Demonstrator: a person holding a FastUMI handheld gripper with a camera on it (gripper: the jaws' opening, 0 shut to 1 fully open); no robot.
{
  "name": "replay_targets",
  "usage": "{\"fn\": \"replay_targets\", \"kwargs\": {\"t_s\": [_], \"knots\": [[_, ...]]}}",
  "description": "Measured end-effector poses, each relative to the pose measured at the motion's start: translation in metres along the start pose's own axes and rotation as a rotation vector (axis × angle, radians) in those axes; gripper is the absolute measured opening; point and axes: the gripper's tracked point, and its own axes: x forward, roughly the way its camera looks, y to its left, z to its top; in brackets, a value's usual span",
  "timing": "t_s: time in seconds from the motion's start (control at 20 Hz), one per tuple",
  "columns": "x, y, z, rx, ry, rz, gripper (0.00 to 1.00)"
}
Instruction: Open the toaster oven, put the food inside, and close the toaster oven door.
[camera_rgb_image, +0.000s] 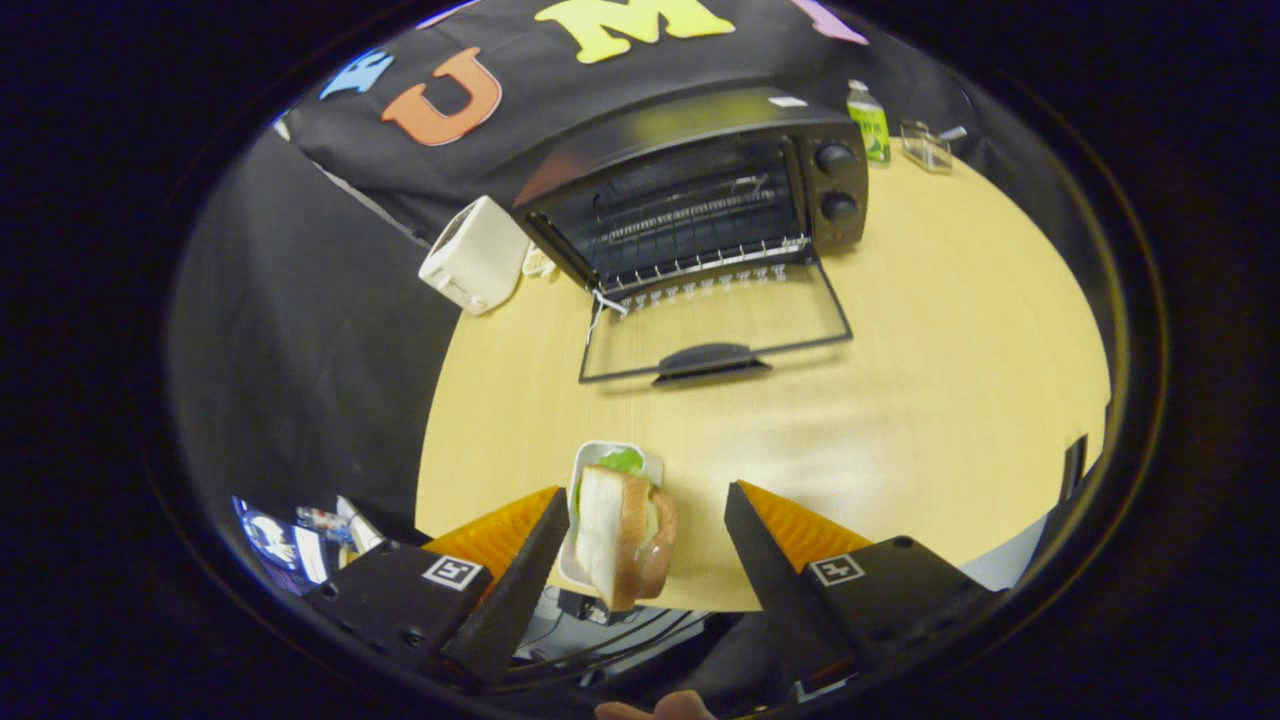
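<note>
A black toaster oven (700, 190) stands at the far side of the wooden table (950, 380), its glass door (715, 325) folded down flat and the wire rack inside exposed. A sandwich (622, 530) with bread, lettuce and meat lies on a small white tray (600, 455) at the table's near edge. My gripper (645, 505) is open, its fingers either side of the sandwich. The left finger is close beside the sandwich; the right finger stands well apart from it. Neither finger presses on it.
A white toaster (472, 255) sits left of the oven. A green bottle (870, 122) and a small clear container (925, 147) stand behind the oven on the right. The table edge drops off to the left onto black cloth.
</note>
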Motion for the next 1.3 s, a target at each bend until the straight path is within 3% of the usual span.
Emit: {"fn": "replay_targets", "kwargs": {"t_s": [0.15,0.3,0.45,0.55,0.6,0.65,0.8,1.0,1.3], "knots": [[0.011,0.004,-0.019,0.074,0.072,0.058,1.00],[0.026,-0.001,-0.027,0.069,0.120,0.065,1.00],[0.036,0.008,-0.031,0.108,0.173,0.112,0.92],[0.042,0.011,-0.031,0.143,0.197,0.126,0.79],[0.044,0.010,-0.033,0.155,0.208,0.123,0.64],[0.043,0.012,-0.033,0.167,0.214,0.132,0.57],[0.037,0.014,-0.030,0.163,0.229,0.134,0.39],[0.023,0.020,-0.021,0.154,0.210,0.147,0.32],[-0.011,0.032,0.012,0.174,0.111,0.203,0.32]]}}
